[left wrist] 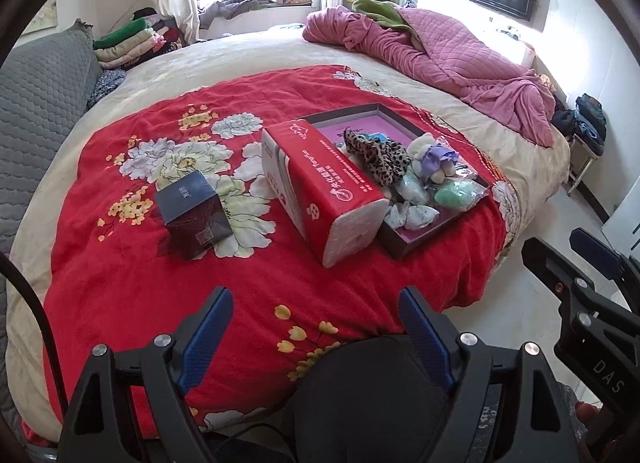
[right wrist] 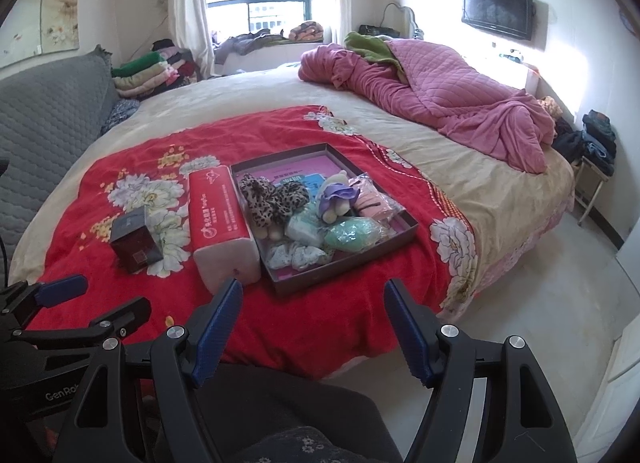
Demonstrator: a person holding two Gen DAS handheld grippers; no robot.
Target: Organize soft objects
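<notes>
A shallow dark box (left wrist: 404,245) (right wrist: 404,229) sits on the red floral blanket (left wrist: 120,263) (right wrist: 320,323). In it lie a leopard-print soft item (left wrist: 380,157) (right wrist: 268,199), a small plush with purple cloth (left wrist: 434,159) (right wrist: 338,195), a mint green bundle (left wrist: 458,193) (right wrist: 354,237) and patterned cloths (left wrist: 412,215) (right wrist: 296,257). A red tissue pack (left wrist: 320,183) (right wrist: 222,219) lies beside the box's left side. My left gripper (left wrist: 316,335) and right gripper (right wrist: 312,327) are open and empty, held back near the bed's front edge.
A small dark carton (left wrist: 194,215) (right wrist: 136,239) stands left of the tissue pack. A pink quilt (left wrist: 448,59) (right wrist: 440,91) is heaped at the far right of the bed. Folded clothes (left wrist: 128,43) and a grey headboard (left wrist: 44,95) are at the left. Floor lies to the right.
</notes>
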